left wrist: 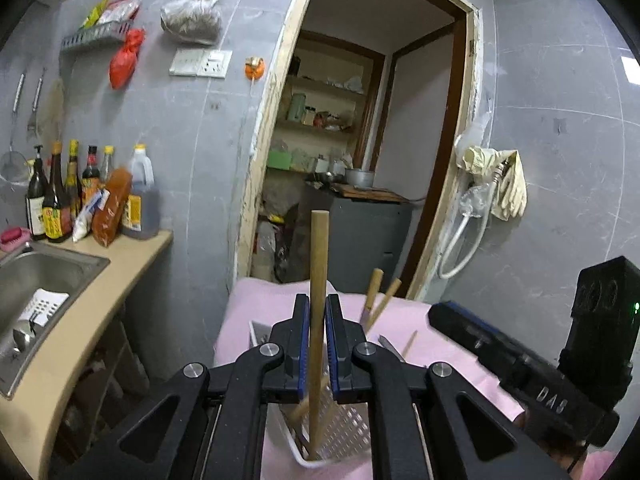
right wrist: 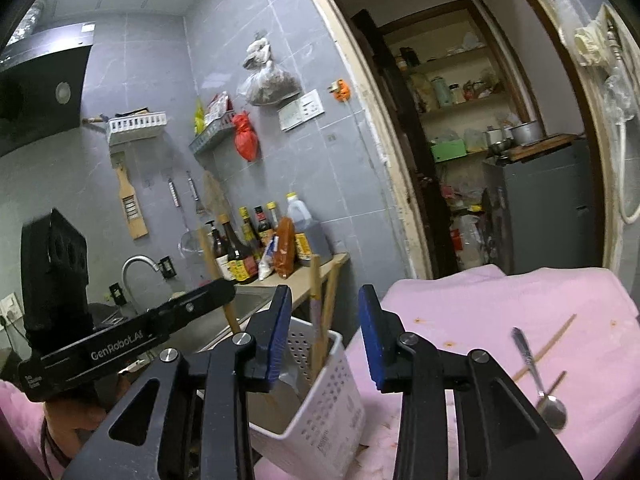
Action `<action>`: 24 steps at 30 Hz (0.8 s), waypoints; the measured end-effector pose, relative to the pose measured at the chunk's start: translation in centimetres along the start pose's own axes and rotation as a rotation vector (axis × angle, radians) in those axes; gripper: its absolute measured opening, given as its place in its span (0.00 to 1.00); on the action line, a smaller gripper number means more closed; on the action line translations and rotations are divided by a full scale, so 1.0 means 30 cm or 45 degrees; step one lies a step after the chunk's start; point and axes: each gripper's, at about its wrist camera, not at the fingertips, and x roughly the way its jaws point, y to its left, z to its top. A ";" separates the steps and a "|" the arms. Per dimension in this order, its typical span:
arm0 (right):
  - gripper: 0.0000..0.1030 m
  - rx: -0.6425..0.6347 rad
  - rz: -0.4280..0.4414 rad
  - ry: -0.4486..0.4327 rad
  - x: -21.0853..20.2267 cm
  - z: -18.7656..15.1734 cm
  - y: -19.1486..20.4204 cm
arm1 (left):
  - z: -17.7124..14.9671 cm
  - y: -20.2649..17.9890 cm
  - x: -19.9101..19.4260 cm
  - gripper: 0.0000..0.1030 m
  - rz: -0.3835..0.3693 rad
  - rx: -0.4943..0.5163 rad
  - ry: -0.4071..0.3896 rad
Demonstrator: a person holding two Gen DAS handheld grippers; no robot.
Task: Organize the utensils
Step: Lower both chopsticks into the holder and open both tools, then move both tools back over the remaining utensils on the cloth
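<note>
Now, in the left wrist view, the left hand-held gripper (left wrist: 318, 344) is clamped on one upright wooden stick (left wrist: 319, 280), its foot inside the white basket (left wrist: 348, 436) at six o'clock. From the right wrist, the right hand-held gripper (right wrist: 324, 336) stands apart, empty; one spoon (right wrist: 538, 376) and two chopsticks (right wrist: 546, 346) lie at three o'clock on the pink-covered tabletop (right wrist: 500, 300), nearest this hand.

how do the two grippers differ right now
The left gripper is shut on a wooden stick held upright, its lower end inside the white perforated basket. The right gripper stands open with nothing between its pads. The left sits directly over the basket; the right sits beside it, above the pink cloth where a metal spoon lies. Both have black arms and blue pads.
</note>
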 end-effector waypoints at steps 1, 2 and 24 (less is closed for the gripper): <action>0.35 0.005 -0.019 -0.003 -0.019 0.004 -0.010 | -0.001 -0.003 0.001 0.08 0.000 0.002 0.008; 0.39 0.007 -0.032 -0.006 -0.031 0.009 -0.016 | -0.003 -0.009 0.001 0.10 -0.001 0.004 0.015; 0.99 -0.056 -0.410 -0.056 -0.348 0.130 -0.228 | -0.039 -0.290 -0.040 1.00 0.213 0.069 -0.100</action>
